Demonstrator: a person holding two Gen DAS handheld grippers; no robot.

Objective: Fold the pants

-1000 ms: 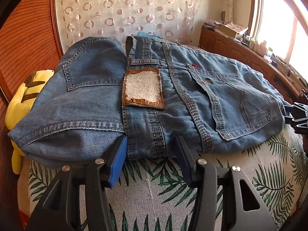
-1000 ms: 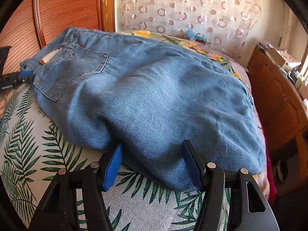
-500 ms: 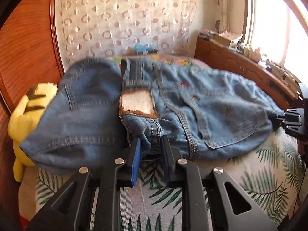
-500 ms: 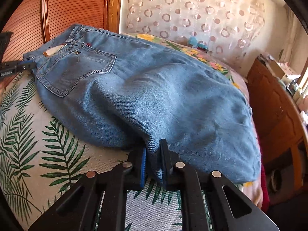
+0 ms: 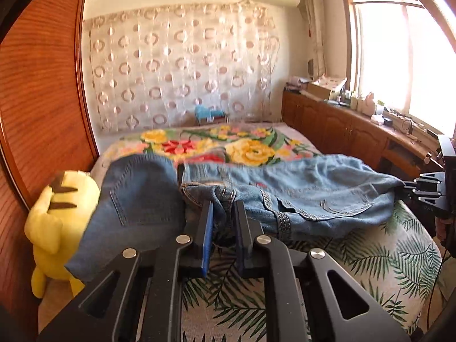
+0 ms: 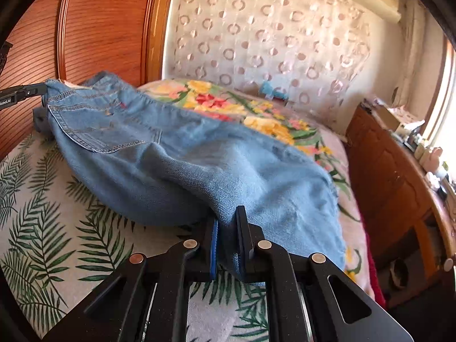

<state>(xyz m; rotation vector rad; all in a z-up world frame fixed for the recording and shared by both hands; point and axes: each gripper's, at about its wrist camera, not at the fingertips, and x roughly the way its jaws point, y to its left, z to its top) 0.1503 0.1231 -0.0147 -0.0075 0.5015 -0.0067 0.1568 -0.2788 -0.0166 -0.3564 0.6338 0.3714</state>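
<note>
Blue jeans (image 5: 313,193) lie across the bed, folded, waistband end to the left. In the left wrist view my left gripper (image 5: 222,208) pinches the bunched waistband edge, its jaws still closing on the denim and holding it above the sheet. Far right in that view, the right gripper (image 5: 421,191) holds the other end. In the right wrist view my right gripper (image 6: 228,213) is shut on a fold of the jeans (image 6: 171,156) at their near edge. The left gripper (image 6: 25,92) grips the waistband corner at far left.
A yellow plush toy (image 5: 54,222) sits at the bed's left side against the wooden headboard (image 5: 37,99). A leaf-print sheet (image 5: 384,256) covers the near bed, a floral blanket (image 5: 242,145) the far part. A wooden cabinet (image 5: 342,125) runs along the right.
Both grippers went from open around the jeans' near edge to closed on it. Both then rose, lifting that edge off the sheet and bunching the denim.
</note>
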